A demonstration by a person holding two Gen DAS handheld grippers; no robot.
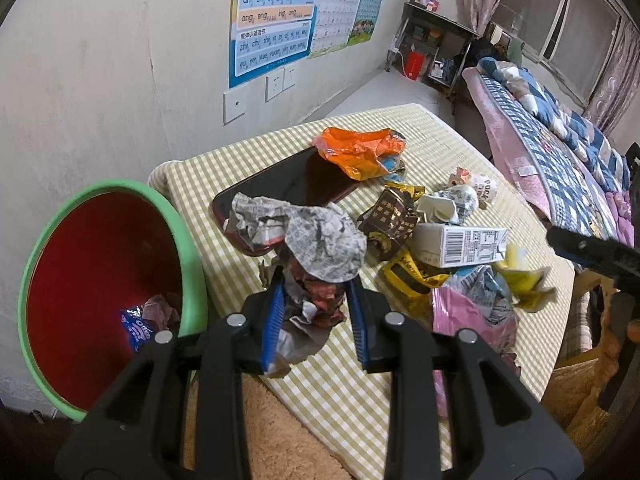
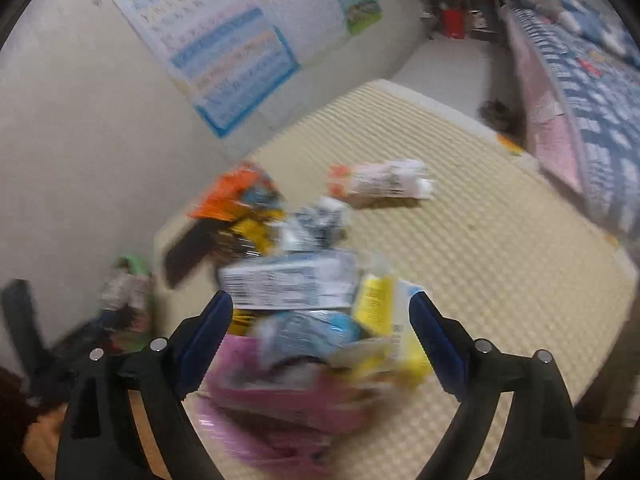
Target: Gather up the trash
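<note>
My left gripper (image 1: 316, 294) is shut on a crumpled wad of newsprint and reddish wrapper (image 1: 320, 280), held just above the checked table (image 1: 352, 392) beside the bin. The bin (image 1: 120, 186) has a green rim and a red inside, stands at the table's left end, and holds a blue wrapper (image 1: 138, 326). My right gripper (image 2: 320, 308) stands wide open over the trash heap, with a pink bag (image 2: 280, 392), a blue-grey wrapper (image 2: 304, 332) and a yellow packet (image 2: 376, 300) between its fingers. The pads touch none of them. This view is blurred.
More trash lies on the table: an orange wrapper (image 1: 360, 152), a white carton with a barcode (image 1: 460, 246), a brown wrapper (image 1: 390, 216), a yellow wrapper (image 1: 412, 276) and crumpled cups (image 1: 472, 190). A dark flat device (image 1: 288, 184) lies under some. A bed (image 1: 560, 148) runs along the right.
</note>
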